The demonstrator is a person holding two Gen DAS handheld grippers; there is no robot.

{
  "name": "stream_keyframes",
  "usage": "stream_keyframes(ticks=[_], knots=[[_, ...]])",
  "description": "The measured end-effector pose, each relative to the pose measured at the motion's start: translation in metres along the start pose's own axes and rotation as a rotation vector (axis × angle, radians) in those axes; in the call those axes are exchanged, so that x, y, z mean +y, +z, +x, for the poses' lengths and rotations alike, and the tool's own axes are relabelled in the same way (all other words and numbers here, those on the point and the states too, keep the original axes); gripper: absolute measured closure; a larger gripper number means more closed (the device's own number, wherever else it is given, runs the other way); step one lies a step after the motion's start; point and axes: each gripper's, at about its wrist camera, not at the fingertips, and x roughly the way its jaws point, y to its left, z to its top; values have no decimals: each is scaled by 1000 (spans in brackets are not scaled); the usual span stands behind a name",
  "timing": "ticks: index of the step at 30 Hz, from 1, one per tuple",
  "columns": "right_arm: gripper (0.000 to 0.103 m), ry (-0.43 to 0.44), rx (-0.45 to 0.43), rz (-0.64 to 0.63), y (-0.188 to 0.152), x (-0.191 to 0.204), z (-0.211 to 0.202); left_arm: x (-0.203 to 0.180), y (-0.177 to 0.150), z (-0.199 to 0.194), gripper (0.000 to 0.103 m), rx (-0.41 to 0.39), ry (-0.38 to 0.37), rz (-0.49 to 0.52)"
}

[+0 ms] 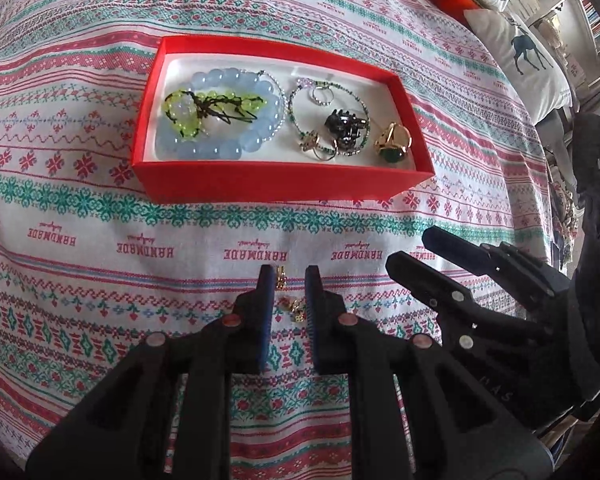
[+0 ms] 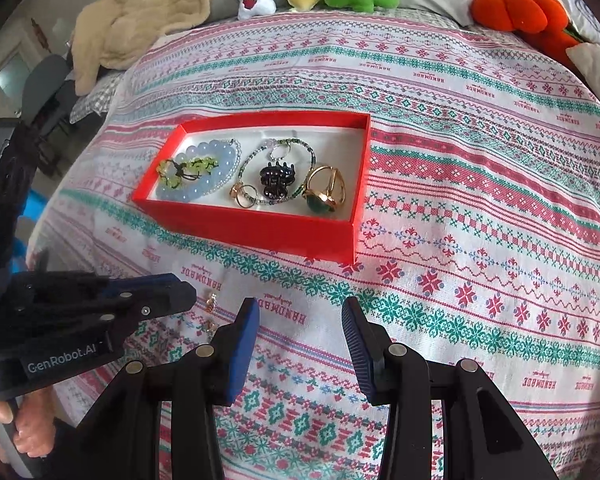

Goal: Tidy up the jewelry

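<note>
Left wrist view: left claw [image 1: 286, 292] open, straddling small gold earrings [image 1: 288, 304] on the bedspread [image 1: 100, 280], just before the red box [image 1: 276, 184], probably to collect them. Right claw [image 2: 300, 344] open, empty, beside it.

Left gripper [image 1: 288, 280] astride gold earrings [image 1: 286, 294] (jaws apart) near red box [image 1: 284, 180] of jewelry.

A matt woven cloth [image 2: 480, 184] with stitched-looking bands lies under a smooth matt red cardboard box [image 2: 260, 228] holding translucent glossy blue beads [image 1: 256, 88], a shiny gold metal ring [image 2: 326, 190] and a glossy black plastic clip [image 2: 275, 179].
</note>
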Motion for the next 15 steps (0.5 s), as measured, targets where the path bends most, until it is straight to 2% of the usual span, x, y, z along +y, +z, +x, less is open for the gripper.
stream_keyframes(ticks=[4,15], knots=[[59,-22,26,-3,0,-1,5,2,2,8,88,8,26,-4],[59,-41,24,0,1,-1,5,-9,4,28,88,15,97,14]])
